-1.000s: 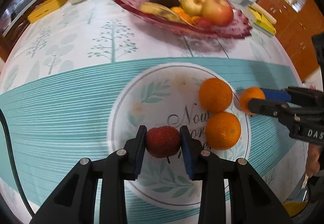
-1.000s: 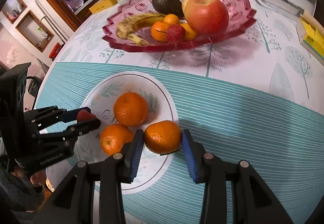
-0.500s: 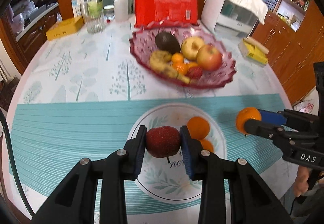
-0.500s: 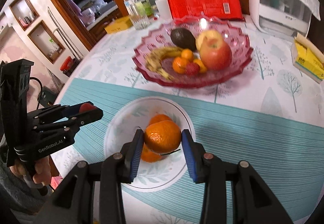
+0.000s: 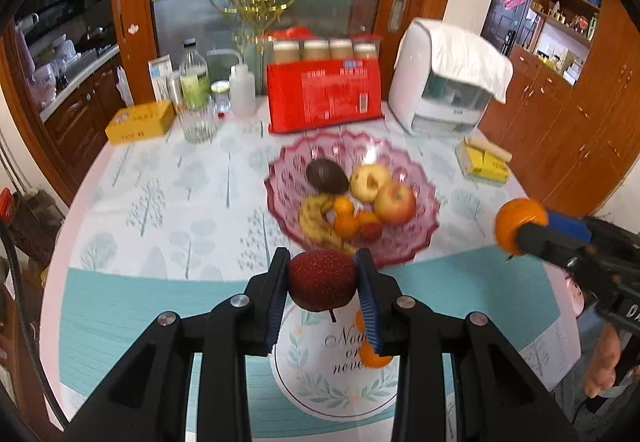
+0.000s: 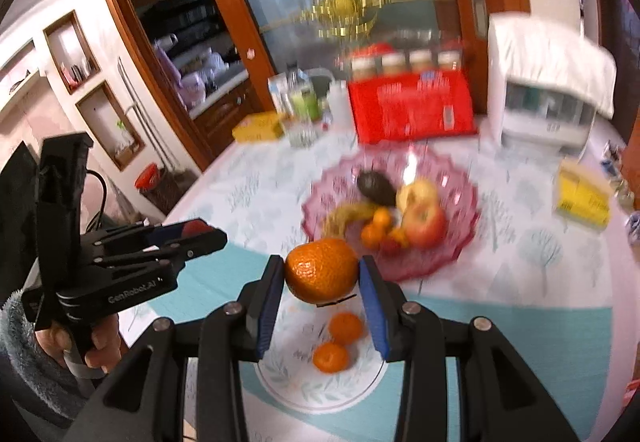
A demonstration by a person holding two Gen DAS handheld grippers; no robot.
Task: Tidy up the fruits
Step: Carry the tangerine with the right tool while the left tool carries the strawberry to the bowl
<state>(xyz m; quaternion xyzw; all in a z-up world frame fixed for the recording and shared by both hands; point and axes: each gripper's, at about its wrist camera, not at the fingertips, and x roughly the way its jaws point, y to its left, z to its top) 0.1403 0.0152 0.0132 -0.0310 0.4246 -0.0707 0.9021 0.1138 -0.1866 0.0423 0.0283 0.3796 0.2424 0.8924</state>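
Fruits sit in two containers below me: the pink glass bowl (image 5: 424,202) toward the far side of the table holds an avocado (image 5: 327,176), a yellow apple (image 5: 370,182), a red apple (image 5: 395,202), a banana (image 5: 316,220), a few small oranges and a red berry, and the white printed plate (image 5: 320,374) near my edge holds two small oranges (image 6: 338,344). My left gripper (image 5: 322,282) is clamped on a red strawberry-like fruit (image 5: 322,280), stem hanging down, held in the air above the far rim of the plate. My right gripper (image 6: 322,278) is squeezed around a mandarin (image 6: 321,270), also lifted clear, above the plate's far side with the bowl just beyond it. In the left view I see that same mandarin out to the right, over the table's edge region, well apart from my left fingers.

Behind the bowl stand a red package (image 5: 324,98) with jars on top, a white appliance (image 5: 440,90) draped with a cloth, bottles (image 5: 194,82) and a yellow box (image 5: 138,122); another yellow box (image 5: 484,162) lies near the right edge. Between plate and bowl there is a band of bare tablecloth (image 5: 160,210), and the left half of the table is open, so both grippers have room to swing toward either container
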